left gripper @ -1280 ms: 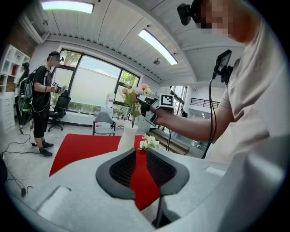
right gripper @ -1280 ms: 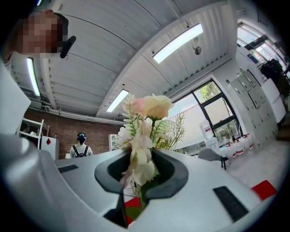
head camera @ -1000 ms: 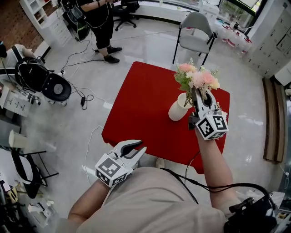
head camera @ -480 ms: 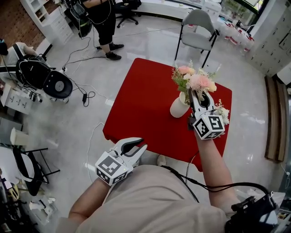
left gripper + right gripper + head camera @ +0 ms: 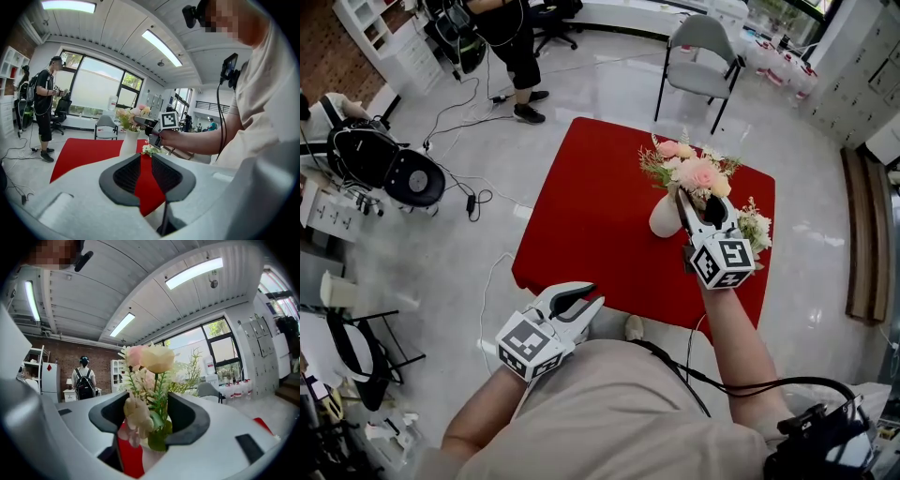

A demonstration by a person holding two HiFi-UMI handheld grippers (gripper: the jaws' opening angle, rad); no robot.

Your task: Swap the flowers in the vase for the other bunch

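A white vase (image 5: 664, 217) stands on the red table (image 5: 591, 216) with a pink and cream bouquet (image 5: 686, 169) standing in it. My right gripper (image 5: 698, 199) is level at the bouquet, just above the vase's mouth. Its jaws are opening, and the stems and blooms (image 5: 147, 362) stand loose in the gap of the right gripper (image 5: 143, 413). A second bunch (image 5: 755, 228), small, white and green, lies on the table right of that gripper. My left gripper (image 5: 592, 298) hangs off the table's near edge, with a narrow gap and nothing in it. The left gripper (image 5: 146, 159) faces the vase (image 5: 127, 140).
A grey chair (image 5: 703, 56) stands beyond the table's far side. A person in black (image 5: 511, 47) stands at the back left among floor cables. A black round seat (image 5: 412, 178) and shelves are at the far left.
My right gripper has sunk with the pink bouquet towards the vase, and its jaws have spread apart around the stems. The left gripper has stayed where it was.
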